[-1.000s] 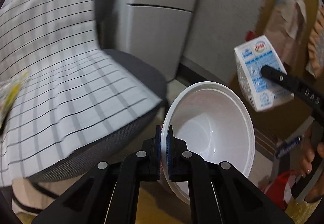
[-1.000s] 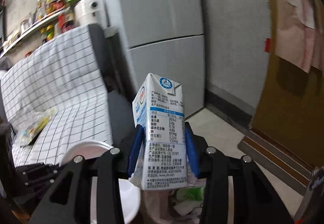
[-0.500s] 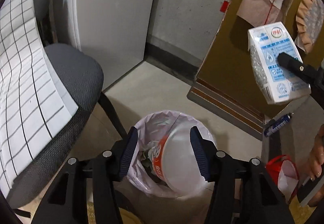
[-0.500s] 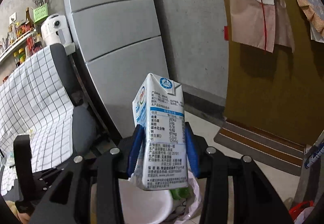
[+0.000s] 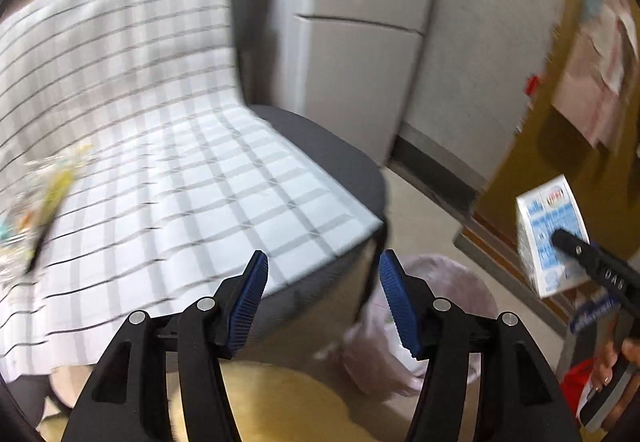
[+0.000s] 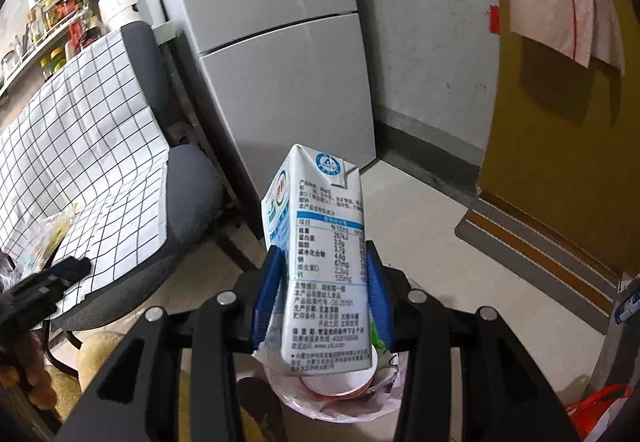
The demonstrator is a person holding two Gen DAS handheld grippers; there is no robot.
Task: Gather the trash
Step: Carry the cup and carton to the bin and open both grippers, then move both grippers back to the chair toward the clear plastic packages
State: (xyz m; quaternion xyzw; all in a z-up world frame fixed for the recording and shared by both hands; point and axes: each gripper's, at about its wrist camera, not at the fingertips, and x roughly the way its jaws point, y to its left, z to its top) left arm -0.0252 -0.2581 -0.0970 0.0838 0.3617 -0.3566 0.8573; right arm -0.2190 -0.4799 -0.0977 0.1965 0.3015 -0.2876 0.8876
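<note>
left tool [image 5: 323, 300]: its jaws had just been opening and stood well apart with nothing between the blue pads; the view behind it was blurred.
right tool [image 6: 325, 296]: closed partway on the milk carton [image 6: 322, 262], one blue pad pressed against each side of it.
milk carton: held upright at the centre of the right wrist view, printed panel toward the camera; in the left wrist view it showed at 3 o'clock, with one black finger of the right tool across its face.
trash bin [image 6: 340, 408]: lined with a pale pink bag, on the floor at 6 o'clock in the right wrist view, directly under the carton.
instant-noodle bowl [image 6: 346, 382]: white with a red band, lying inside the bin, partly hidden by the carton.
office chair [image 6: 188, 198]: grey, at 9 o'clock from the carton, draped with a checked cloth [image 5: 160, 146].
snack wrapper [image 6: 54, 232]: on the cloth, at the 9 o'clock edge.
refrigerator [image 6: 280, 54]: grey, at 12 o'clock, against the wall.
</note>
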